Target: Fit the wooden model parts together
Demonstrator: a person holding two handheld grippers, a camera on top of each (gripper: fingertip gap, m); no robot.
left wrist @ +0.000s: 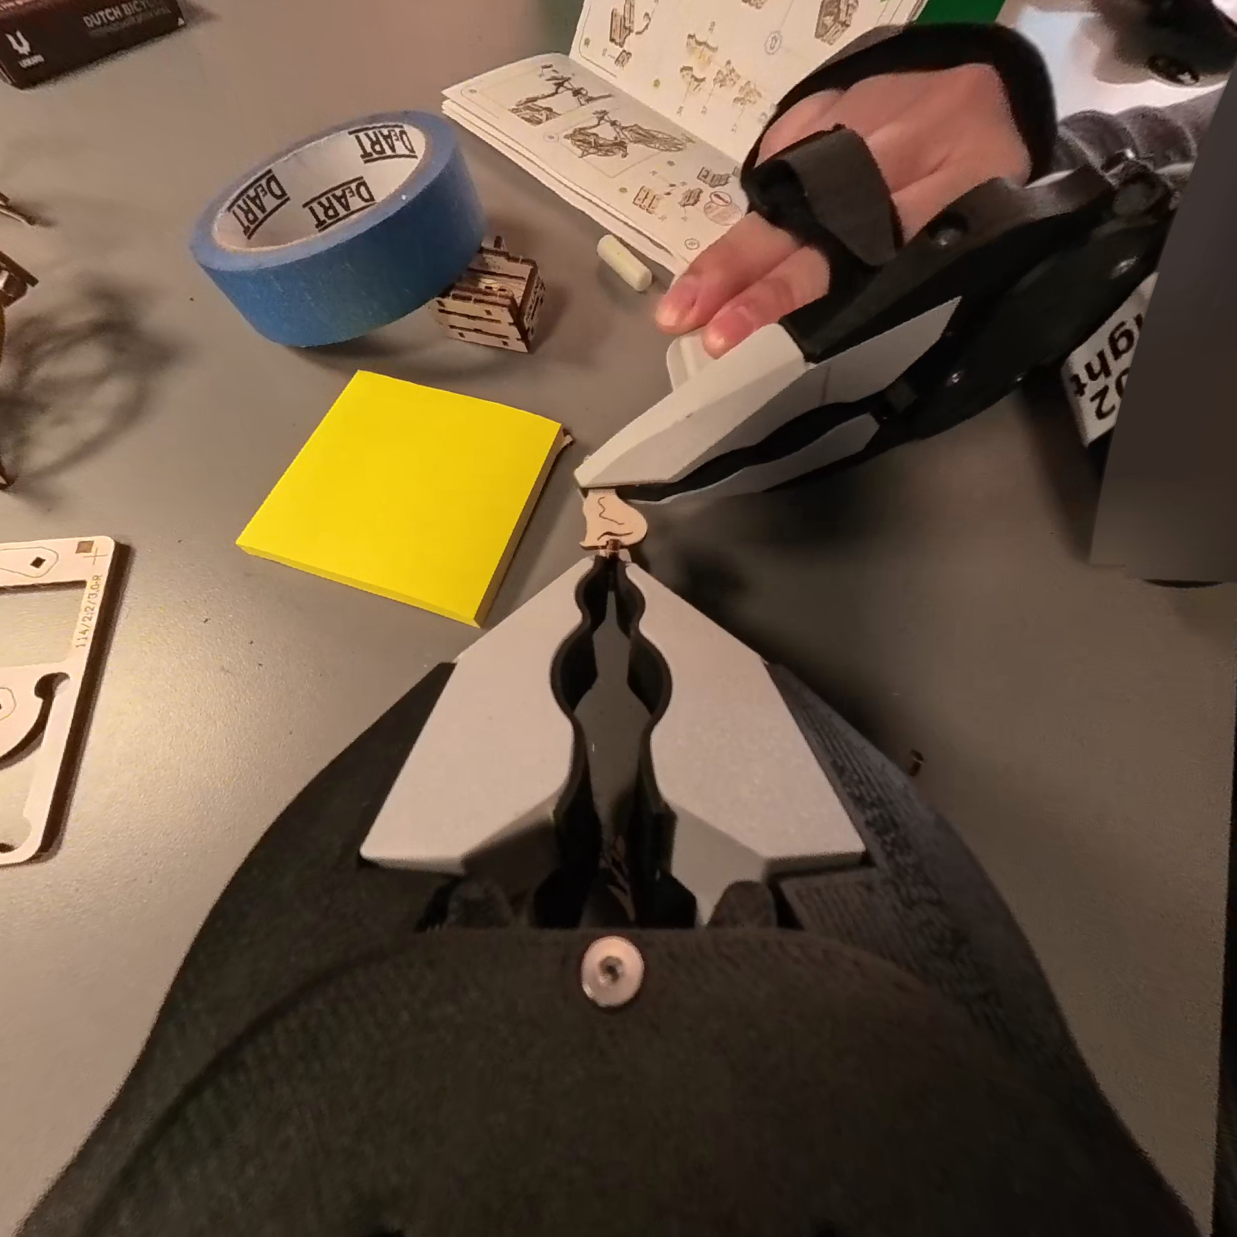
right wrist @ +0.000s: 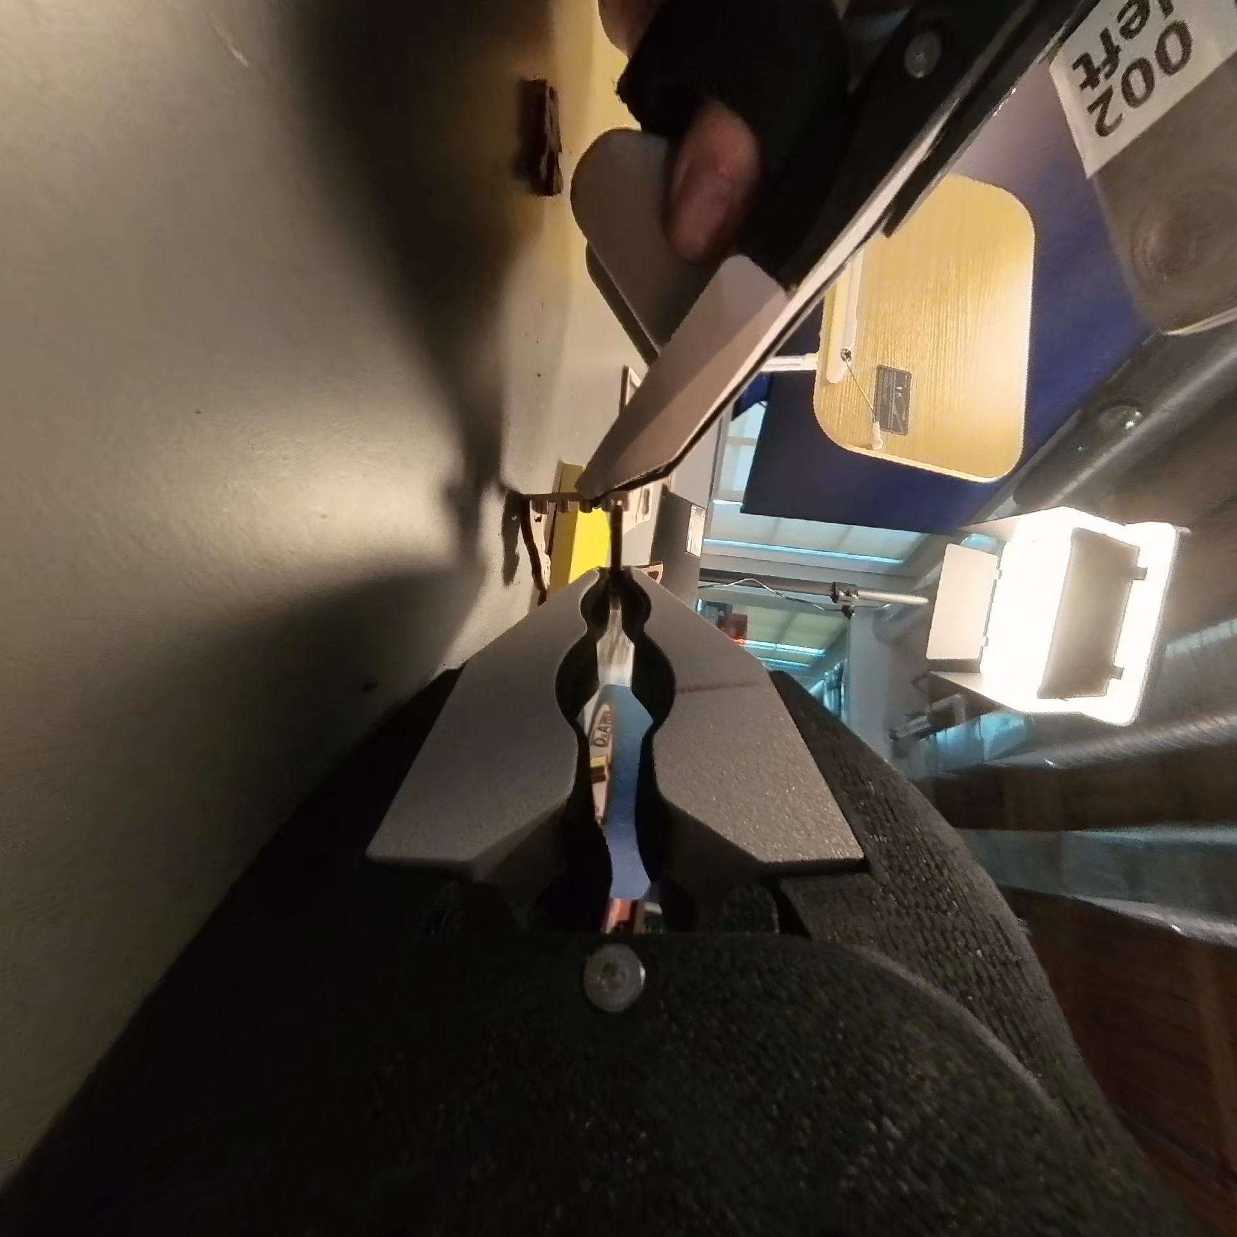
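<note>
In the left wrist view my left gripper (left wrist: 612, 569) is shut on a tiny dark wooden pin (left wrist: 612, 552) at its fingertips. My right gripper (left wrist: 604, 486) comes in from the right, shut on a small flat pale wooden piece (left wrist: 612, 523) with a wavy outline. The pin's tip touches the lower edge of that piece, just above the grey table (left wrist: 201, 803). In the right wrist view my right gripper (right wrist: 616, 575) holds the flat piece edge-on (right wrist: 616, 543), and the left gripper (right wrist: 598, 492) meets it from above with its small part (right wrist: 612, 500).
A yellow sticky-note pad (left wrist: 401, 488) lies just left of the grippers. Behind it are a blue tape roll (left wrist: 341, 227), a small assembled wooden crate (left wrist: 492, 301), a white stick (left wrist: 624, 262) and an open instruction booklet (left wrist: 602, 134). A wooden parts sheet (left wrist: 47, 689) lies at the left edge. Left and right tips are no more than a few centimetres apart. The white stick (left wrist: 624, 262) is about 12 cm from my right fingertips.
</note>
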